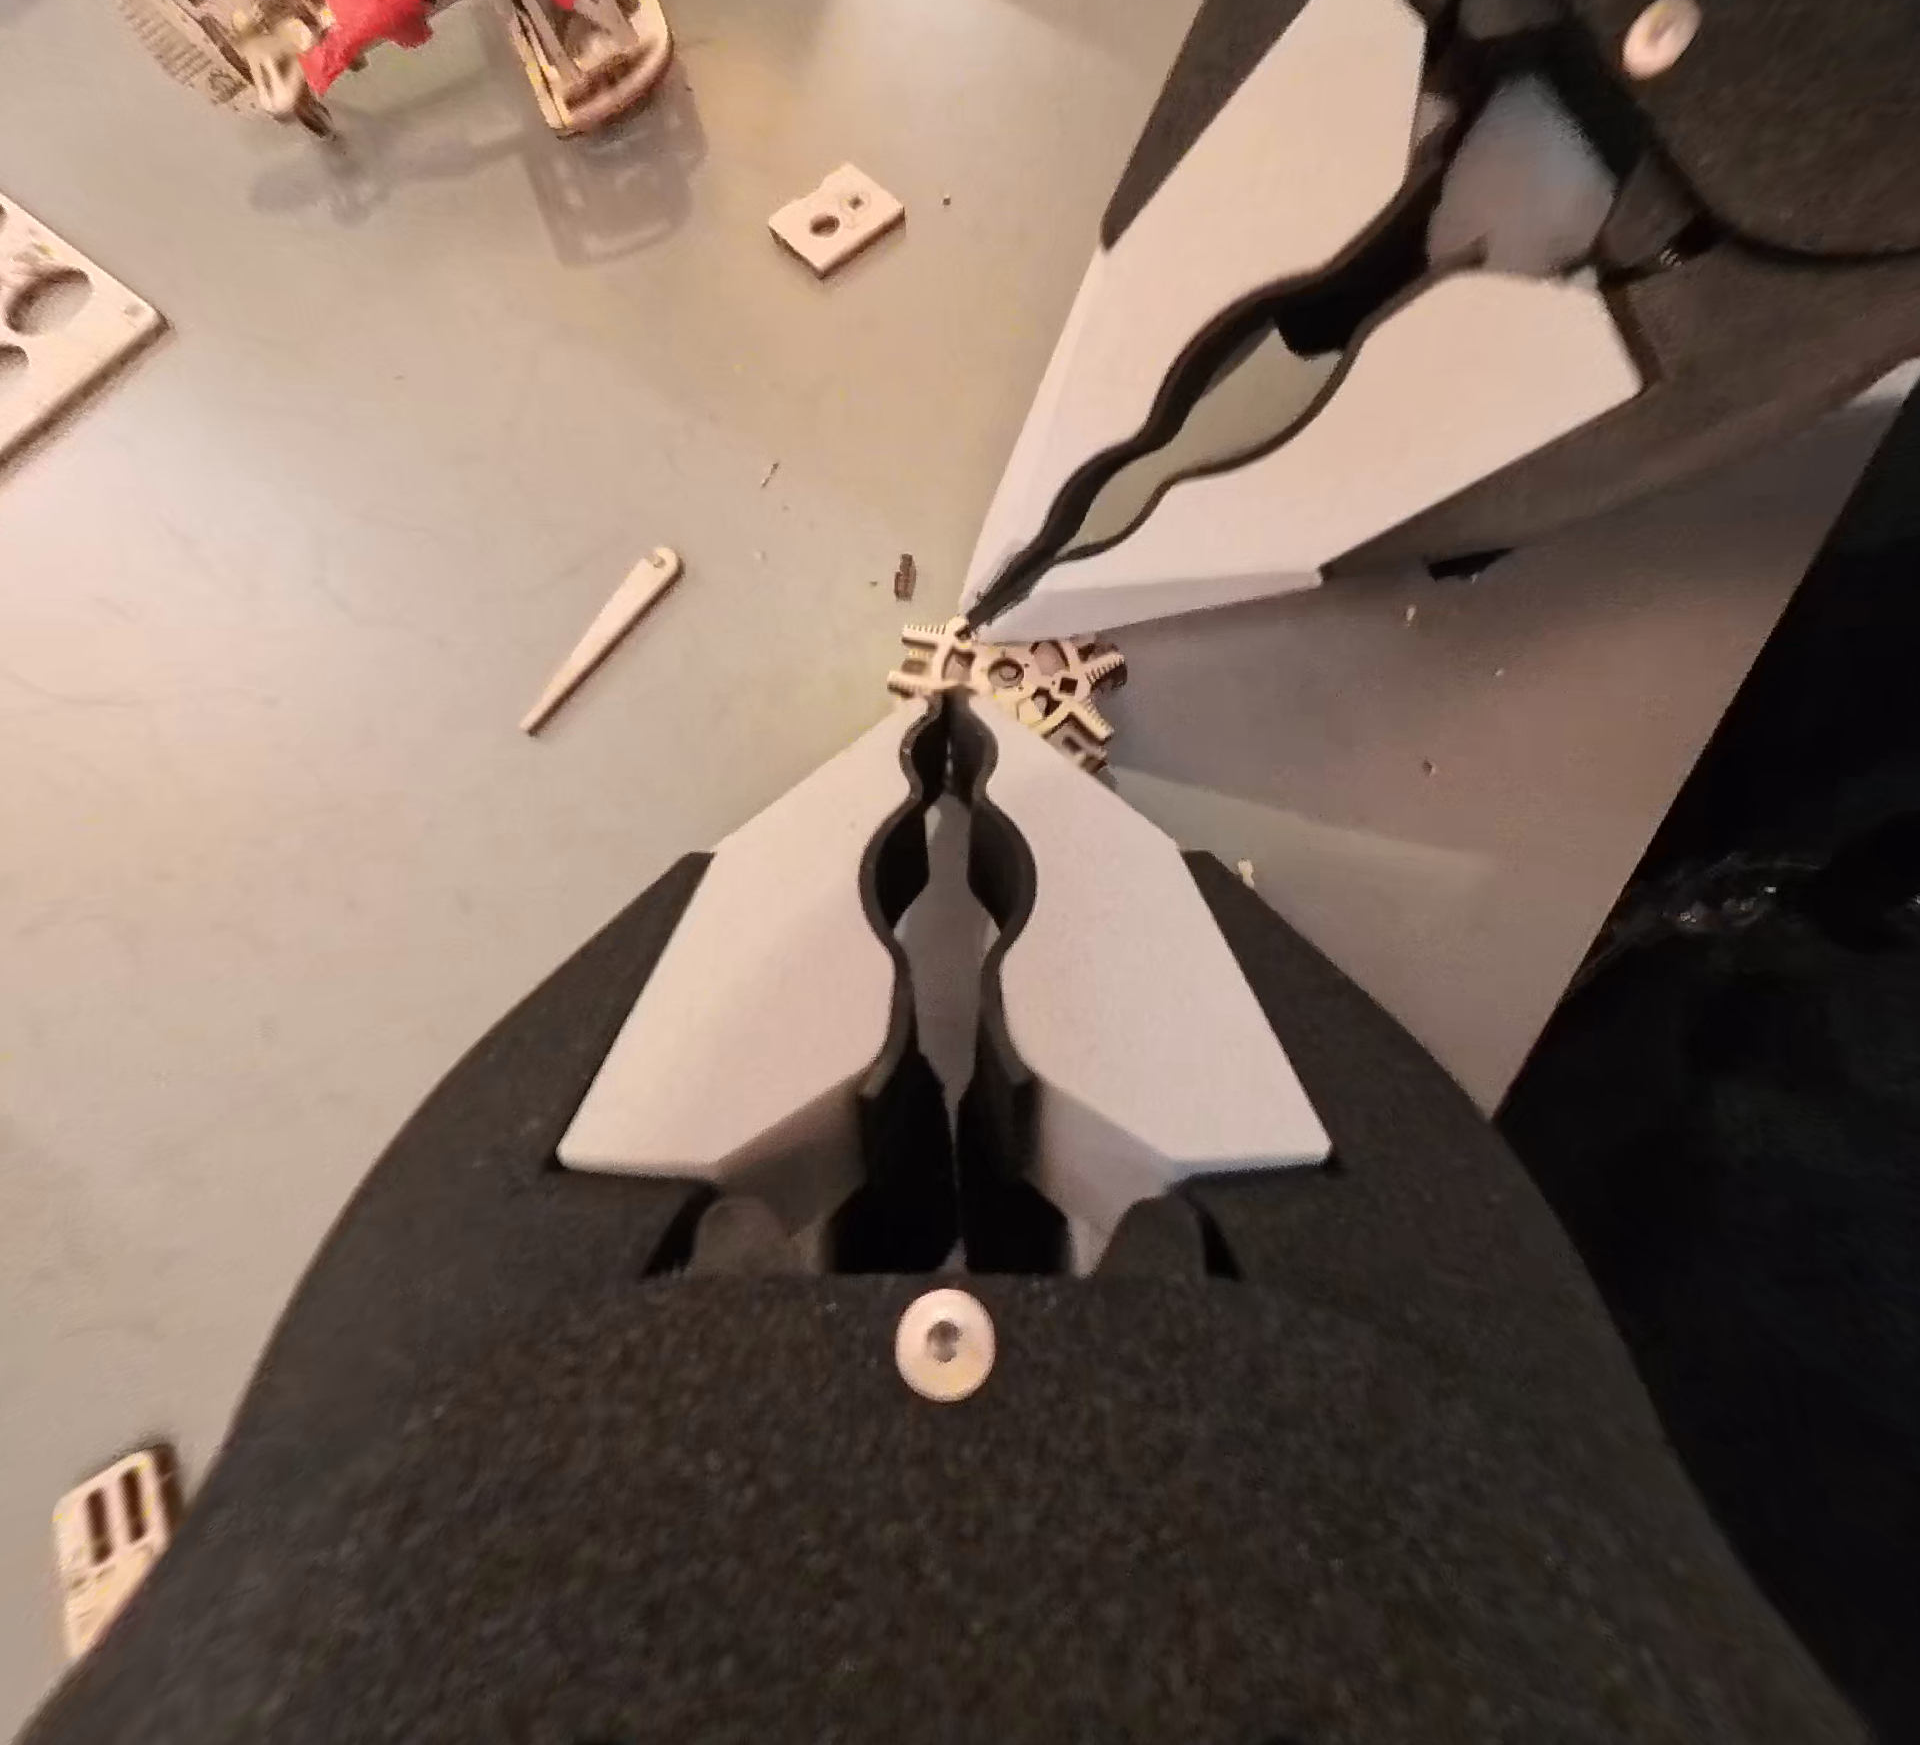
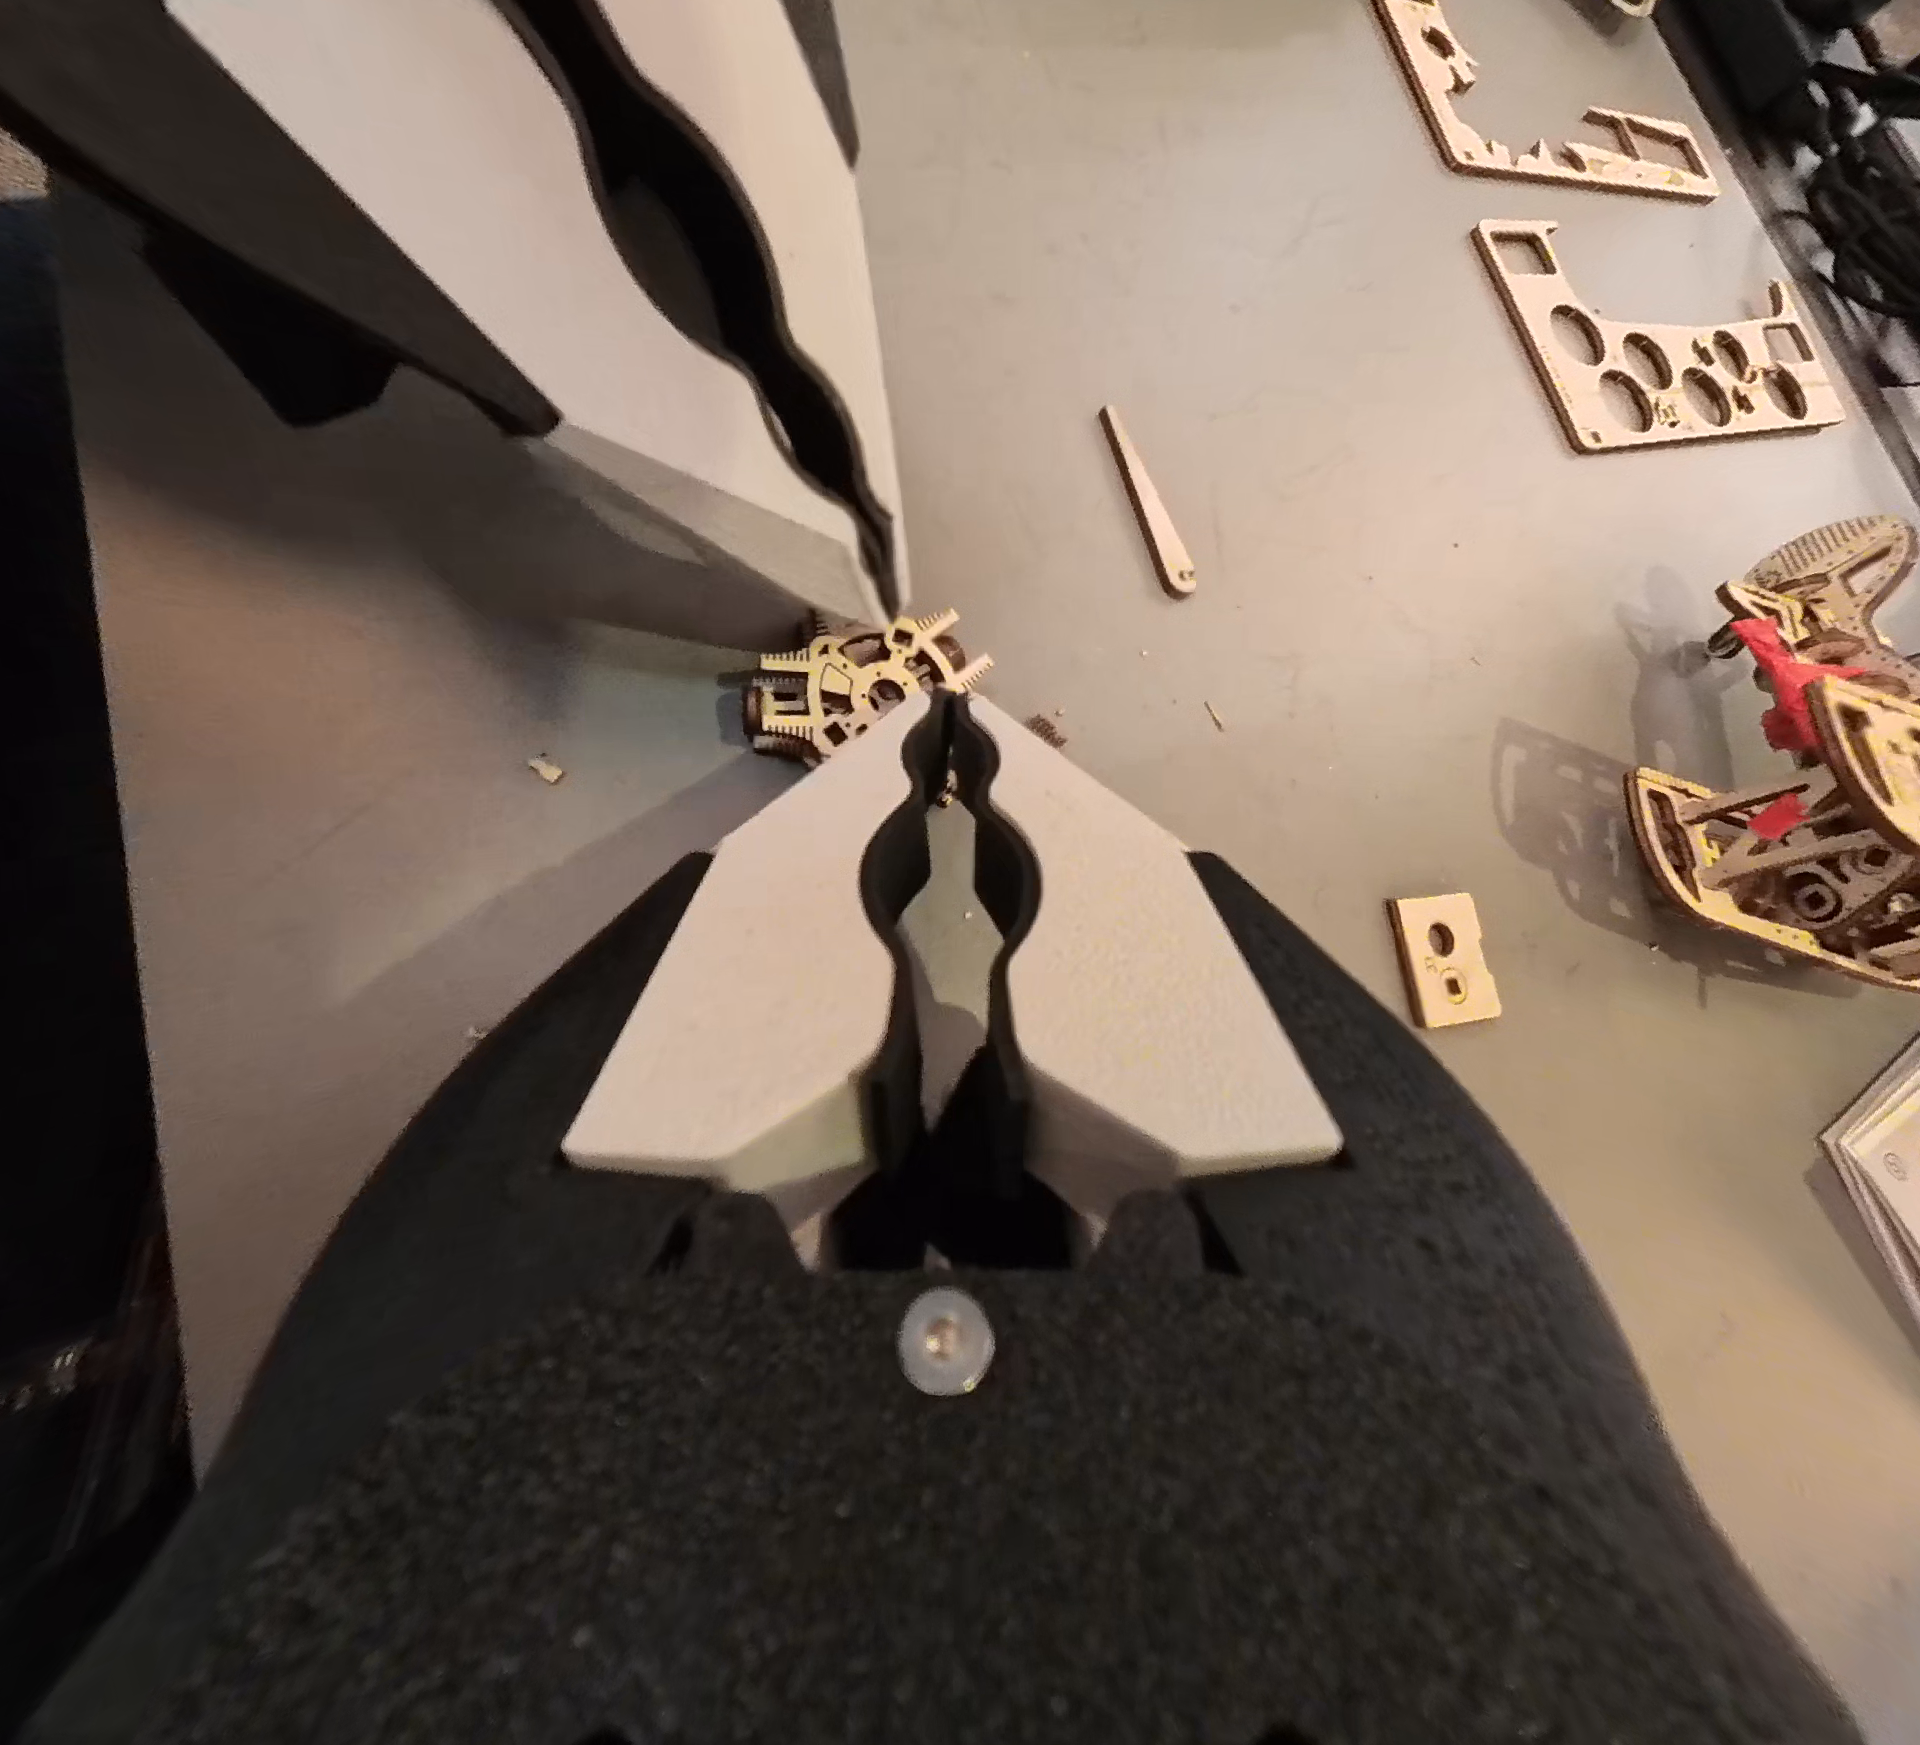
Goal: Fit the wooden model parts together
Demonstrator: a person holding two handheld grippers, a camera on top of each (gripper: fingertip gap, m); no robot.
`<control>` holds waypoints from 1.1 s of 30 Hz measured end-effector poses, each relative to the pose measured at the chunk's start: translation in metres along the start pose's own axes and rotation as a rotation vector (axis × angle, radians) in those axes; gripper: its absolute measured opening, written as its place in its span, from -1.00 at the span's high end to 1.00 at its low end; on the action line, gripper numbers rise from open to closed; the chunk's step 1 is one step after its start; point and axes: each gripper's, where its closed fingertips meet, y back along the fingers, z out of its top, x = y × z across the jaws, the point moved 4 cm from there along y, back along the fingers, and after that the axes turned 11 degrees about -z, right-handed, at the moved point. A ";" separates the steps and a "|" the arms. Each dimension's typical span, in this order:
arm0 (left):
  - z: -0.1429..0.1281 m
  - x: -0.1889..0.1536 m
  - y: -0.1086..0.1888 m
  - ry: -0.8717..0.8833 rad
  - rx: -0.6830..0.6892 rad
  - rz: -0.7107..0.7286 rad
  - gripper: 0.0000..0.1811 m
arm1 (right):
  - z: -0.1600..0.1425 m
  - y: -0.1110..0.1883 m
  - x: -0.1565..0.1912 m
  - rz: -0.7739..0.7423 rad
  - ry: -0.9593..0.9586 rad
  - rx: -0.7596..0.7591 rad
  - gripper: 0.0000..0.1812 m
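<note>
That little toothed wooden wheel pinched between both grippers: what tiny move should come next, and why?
Probably a gentle squeeze together. The left gripper and right gripper are each shut on the toothed wooden wheel from opposite sides, held just over the grey table. Whether its pieces are fully seated cannot be told.

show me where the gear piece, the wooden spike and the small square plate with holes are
gear piece (image 2: 847, 693), right wrist view, its flat face.
spike (image 1: 603, 641), left wrist view, mid shaft.
square plate (image 2: 1442, 960), right wrist view, its centre.
</note>
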 end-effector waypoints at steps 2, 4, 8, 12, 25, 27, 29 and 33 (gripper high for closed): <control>0.005 0.000 0.004 -0.005 -0.021 0.012 1.00 | 0.001 -0.001 0.001 -0.011 0.024 0.000 1.00; 0.004 0.002 0.004 -0.012 -0.006 0.024 1.00 | 0.001 -0.001 0.001 -0.016 0.040 0.002 1.00; -0.004 0.004 0.002 -0.010 0.018 0.025 1.00 | 0.002 -0.001 0.001 -0.035 0.080 0.000 1.00; -0.004 0.005 0.002 0.003 0.016 0.019 1.00 | 0.003 -0.001 0.001 -0.034 0.077 -0.007 1.00; -0.005 0.004 0.003 -0.003 0.013 0.014 1.00 | 0.006 -0.003 0.008 0.034 0.073 -0.076 1.00; -0.002 0.004 0.006 -0.005 0.004 0.023 1.00 | 0.006 -0.003 0.009 0.005 0.134 -0.077 1.00; 0.004 0.003 0.008 -0.007 -0.020 0.026 1.00 | 0.006 -0.003 0.009 -0.009 0.148 -0.072 1.00; -0.004 0.000 0.001 -0.015 0.017 0.008 1.00 | 0.006 -0.003 0.009 0.000 0.138 -0.078 1.00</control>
